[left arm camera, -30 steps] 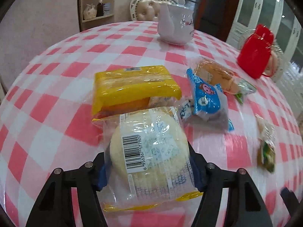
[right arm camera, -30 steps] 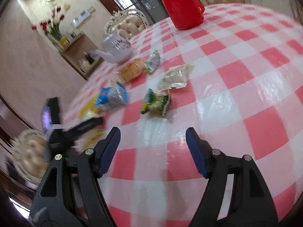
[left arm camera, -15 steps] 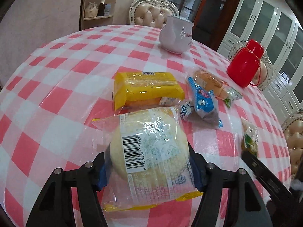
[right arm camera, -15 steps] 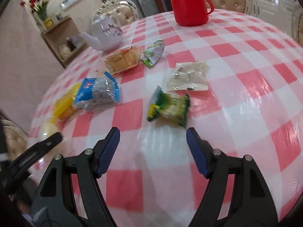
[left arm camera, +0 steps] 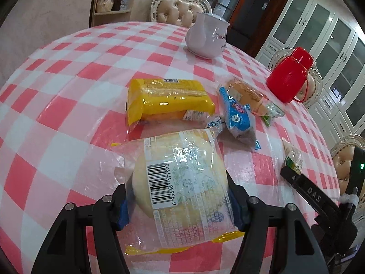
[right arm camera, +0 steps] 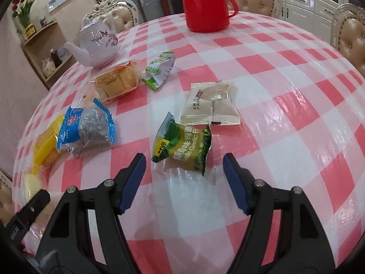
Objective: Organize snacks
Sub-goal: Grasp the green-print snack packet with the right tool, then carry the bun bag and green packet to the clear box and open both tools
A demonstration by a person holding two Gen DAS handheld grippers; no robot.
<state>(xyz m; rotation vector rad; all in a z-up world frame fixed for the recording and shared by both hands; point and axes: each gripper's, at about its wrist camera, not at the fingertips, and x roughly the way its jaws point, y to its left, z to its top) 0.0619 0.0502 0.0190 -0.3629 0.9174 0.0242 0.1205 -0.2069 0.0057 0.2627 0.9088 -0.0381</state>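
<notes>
The left hand-held gripper [left arm camera: 180,202] is clenched on a round pale bun in a clear wrapper [left arm camera: 180,180], whose barcode label faces up; the digits beneath it are partly readable. The bun is held low over the checked worktop [left arm camera: 68,118], just in front of the yellow cake packet [left arm camera: 168,98].

The right hand-held gripper [right arm camera: 183,180] is released, its jaws spread with nothing between the pads. The green packet [right arm camera: 182,147], printed "Garlic", lies just ahead of it.

Seven wrapped snacks are counted: the bun, the yellow cake packet, one blue-and-clear packet [right arm camera: 87,126], one orange-trimmed cake [right arm camera: 117,81], one green-and-white sachet [right arm camera: 159,69], one beige sachet [right arm camera: 211,105] and the green packet. All but the bun lie on the worktop. From the yellow packet they run in a loose row toward the red jug [right arm camera: 206,4].

One white teapot [right arm camera: 97,43] stands beyond the yellow packet. Wide bare cloth is left to the far side of the green packet, out to the worktop's curved edge, where padded chairs [right arm camera: 351,36] are ranged.
</notes>
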